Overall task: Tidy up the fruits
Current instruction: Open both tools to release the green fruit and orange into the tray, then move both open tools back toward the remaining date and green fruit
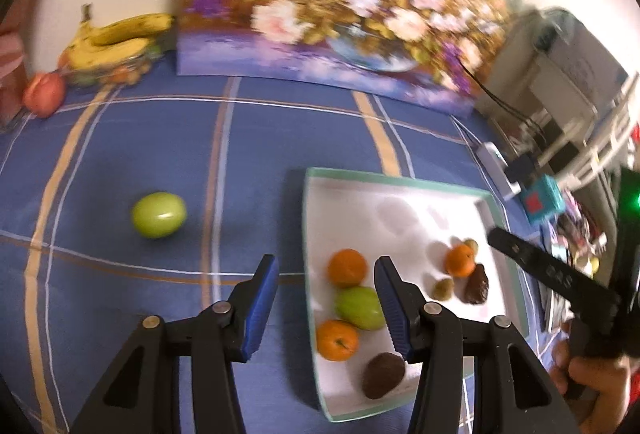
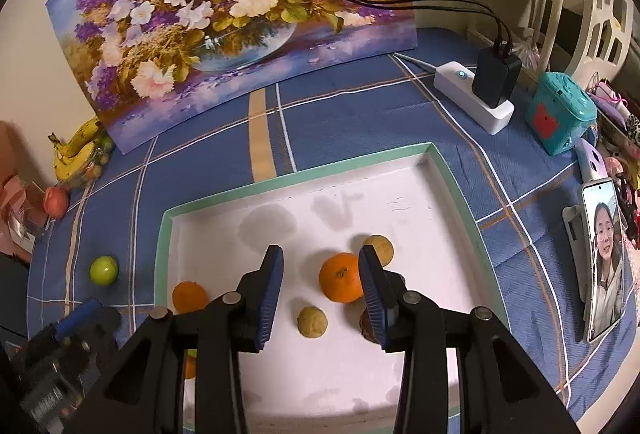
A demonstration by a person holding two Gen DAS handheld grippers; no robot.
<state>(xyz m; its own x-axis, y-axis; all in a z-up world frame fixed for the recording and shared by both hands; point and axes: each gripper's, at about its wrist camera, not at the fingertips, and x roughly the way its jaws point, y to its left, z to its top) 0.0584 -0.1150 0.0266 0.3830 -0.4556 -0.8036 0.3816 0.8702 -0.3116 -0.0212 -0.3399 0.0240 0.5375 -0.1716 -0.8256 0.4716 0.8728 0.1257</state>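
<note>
The smooth, glossy green fruit (image 1: 159,214) lies alone on the blue checked cloth (image 1: 120,154), well left of the white tray (image 1: 316,194) holding the oranges and brown fruits. Round and slick, it could roll away if a finger nudges it off-centre. The left gripper (image 1: 326,308) and the right gripper (image 2: 320,294) both hang spread and empty.

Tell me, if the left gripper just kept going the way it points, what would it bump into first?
Probably the blue checked cloth, close to the tray's left rim. Nothing sits between the left gripper fingers, though depth is hard to judge.
</note>
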